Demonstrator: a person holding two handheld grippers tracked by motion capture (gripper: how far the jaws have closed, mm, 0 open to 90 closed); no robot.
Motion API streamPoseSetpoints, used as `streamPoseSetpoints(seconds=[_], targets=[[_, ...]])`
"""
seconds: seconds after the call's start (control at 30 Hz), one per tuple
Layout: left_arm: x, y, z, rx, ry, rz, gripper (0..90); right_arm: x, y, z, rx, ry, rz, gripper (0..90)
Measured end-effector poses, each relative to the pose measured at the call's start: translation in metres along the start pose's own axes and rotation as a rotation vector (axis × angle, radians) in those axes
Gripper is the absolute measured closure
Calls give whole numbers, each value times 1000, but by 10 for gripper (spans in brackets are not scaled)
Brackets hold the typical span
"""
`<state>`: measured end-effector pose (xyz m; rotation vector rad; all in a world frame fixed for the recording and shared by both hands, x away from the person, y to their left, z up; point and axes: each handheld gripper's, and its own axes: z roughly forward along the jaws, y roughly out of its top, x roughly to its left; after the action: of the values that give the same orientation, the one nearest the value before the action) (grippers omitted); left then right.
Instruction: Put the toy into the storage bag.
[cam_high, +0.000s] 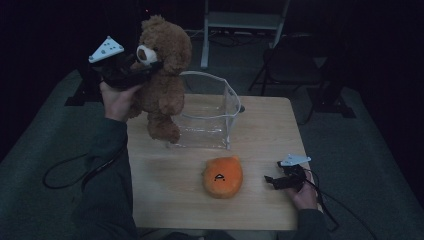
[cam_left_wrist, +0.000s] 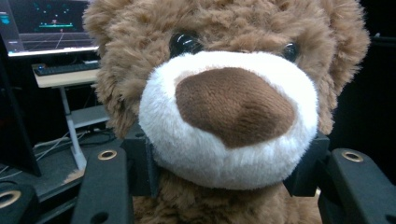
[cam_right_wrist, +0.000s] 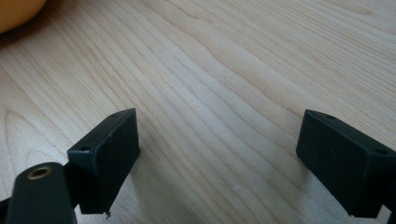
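Observation:
A brown teddy bear (cam_high: 162, 75) hangs in the air over the table's back left, beside the clear plastic bin (cam_high: 227, 107). My left gripper (cam_high: 145, 62) is shut on the bear's white muzzle (cam_left_wrist: 224, 121), its black pads (cam_left_wrist: 140, 163) pressing in from both sides. An orange round plush (cam_high: 223, 176) with a small black face mark lies on the table's front middle. Near the front right edge my right gripper (cam_high: 270, 181) rests low on the wood, pointing towards the orange plush. Its jaws stand wide apart with bare wood between them (cam_right_wrist: 219, 154).
The light wooden table (cam_high: 265, 130) stands on a grey carpet. Behind it are a dark folding chair (cam_high: 290, 65) and a white stand (cam_high: 240, 22). A desk with a lit monitor (cam_left_wrist: 46, 23) stands behind the bear. Cables trail from both grippers.

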<state>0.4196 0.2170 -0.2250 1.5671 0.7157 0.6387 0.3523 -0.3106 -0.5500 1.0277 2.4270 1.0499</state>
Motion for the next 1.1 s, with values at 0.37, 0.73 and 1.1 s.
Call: streamPoseSetpoints(seconds=[0.37, 0.73, 1.1], targets=[[3, 1, 17, 9, 8, 1, 418, 0, 0, 0, 0, 0, 0, 125], [4, 5, 29, 5, 17, -22, 417, 0, 0, 0, 0, 0, 0, 125], [6, 8, 40, 19, 57, -47, 417, 0, 0, 0, 0, 0, 0, 125]])
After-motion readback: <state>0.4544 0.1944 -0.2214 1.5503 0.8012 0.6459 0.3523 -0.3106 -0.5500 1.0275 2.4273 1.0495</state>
